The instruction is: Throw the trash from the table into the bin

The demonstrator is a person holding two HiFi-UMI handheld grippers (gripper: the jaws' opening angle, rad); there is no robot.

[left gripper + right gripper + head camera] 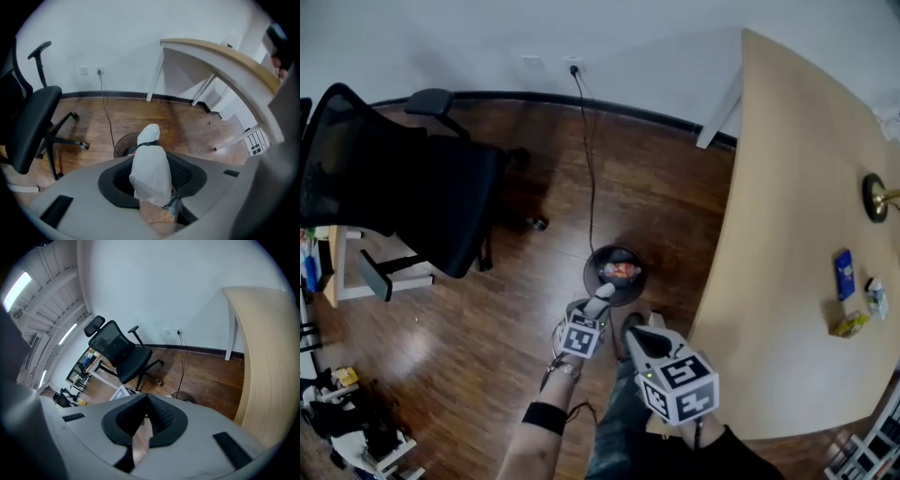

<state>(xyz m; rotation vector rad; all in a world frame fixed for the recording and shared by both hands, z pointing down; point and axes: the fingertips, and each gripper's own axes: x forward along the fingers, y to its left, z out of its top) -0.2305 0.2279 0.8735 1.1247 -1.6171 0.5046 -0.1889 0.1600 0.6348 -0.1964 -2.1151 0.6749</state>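
Now, the white wad [150, 166] with the black band: pinched mid-body between the pads of the left gripper [153, 183], nose poking out beyond them, hanging low near the floor [187, 126] and just short of the bin [121, 144]. From the head view, overlapping the near-left rim, not yet squarely over the mouth. Judged as the carry-and-drop step, nearly done.

Carry a little farther and slightly left first, enough to centre the nose over the opening, above the orange scrap [621, 271] already inside. Tilt steeply down, then spread the jaws fully in 1 clean motion. Avoid releasing early: light, papery stuff by the look of it, likely to catch the rim or cling to a ribbed pad. Give a small shake only if needed. Stay clear of the black cable [590, 169] running across the floor toward the far side of the bin, and of the office chair [412, 192] to the left.

Leave the right gripper [146, 401] alone: pressed together, nothing between its pads, hovering beside the near-left edge of the table [778, 187]. Afterwards, expect at least 3 more pieces toward the right of the tabletop: blue packet [844, 274], clear wrapper [876, 298], yellow wrapper [849, 324].
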